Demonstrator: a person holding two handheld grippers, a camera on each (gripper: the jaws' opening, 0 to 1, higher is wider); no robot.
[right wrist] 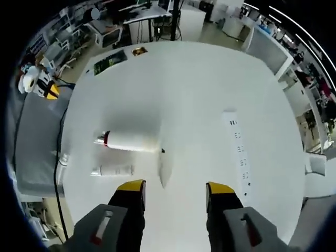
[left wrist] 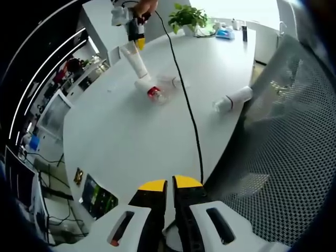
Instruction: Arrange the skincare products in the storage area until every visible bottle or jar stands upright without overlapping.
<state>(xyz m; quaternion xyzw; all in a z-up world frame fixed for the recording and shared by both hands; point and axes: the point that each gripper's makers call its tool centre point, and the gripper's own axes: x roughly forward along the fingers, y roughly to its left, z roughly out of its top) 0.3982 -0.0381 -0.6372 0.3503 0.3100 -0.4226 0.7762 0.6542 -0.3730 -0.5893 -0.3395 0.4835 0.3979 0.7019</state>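
The right gripper (right wrist: 175,190), jaws apart, is hovering over a red-capped tube (right wrist: 128,142) lying on the bench (right wrist: 210,84); standing it upright comes next. The left gripper (left wrist: 171,185) is waiting, jaws together.

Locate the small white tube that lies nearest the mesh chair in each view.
Left gripper view: the small white tube lies right of centre, beside the mesh chair.
Right gripper view: it lies at lower left, again next to the chair.
Shared landmark: the mesh chair.
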